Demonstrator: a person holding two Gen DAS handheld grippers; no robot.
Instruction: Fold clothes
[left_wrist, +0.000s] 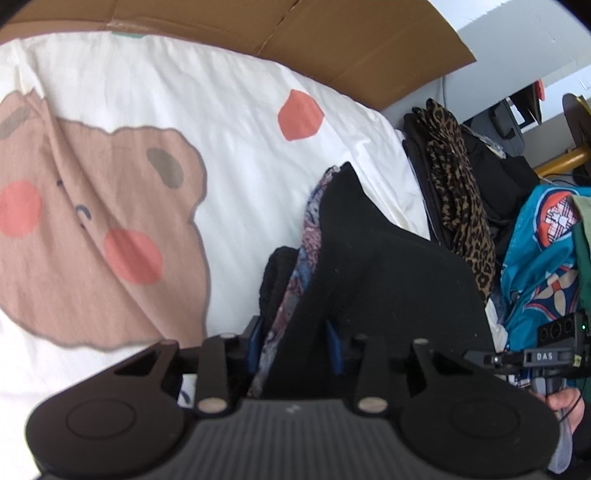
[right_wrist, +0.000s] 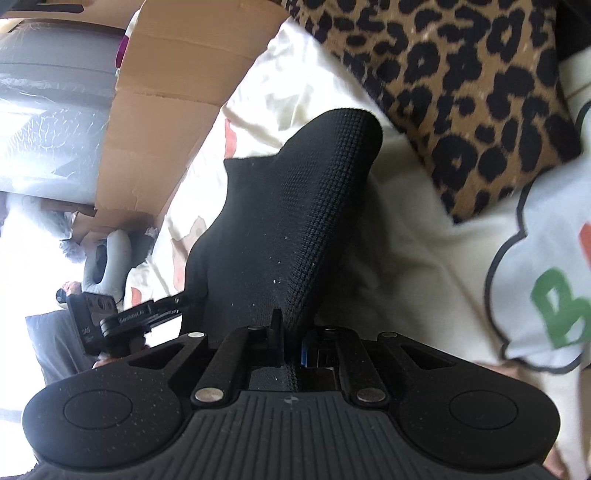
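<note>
A black garment (left_wrist: 369, 258) with a blue-and-red patterned inner layer (left_wrist: 306, 236) is held up over the white bedsheet (left_wrist: 229, 122). My left gripper (left_wrist: 295, 339) is shut on its bunched edge, with blue pads on both sides of the cloth. In the right wrist view the same black garment (right_wrist: 288, 221) shows a waffle texture and rises from my right gripper (right_wrist: 291, 332), which is shut on it. Each gripper appears in the other's view: the right gripper (left_wrist: 546, 354) at the far right, the left gripper (right_wrist: 122, 321) at the left, both held by hands.
The sheet carries a brown bear print (left_wrist: 99, 229) and an orange spot (left_wrist: 299, 114). Brown cardboard (left_wrist: 332, 40) lines the far side. A leopard-print garment (right_wrist: 461, 92), dark clothes (left_wrist: 498, 173) and a teal patterned cloth (left_wrist: 535, 258) are piled at the right. A white cloth with green letters (right_wrist: 554, 277) lies nearby.
</note>
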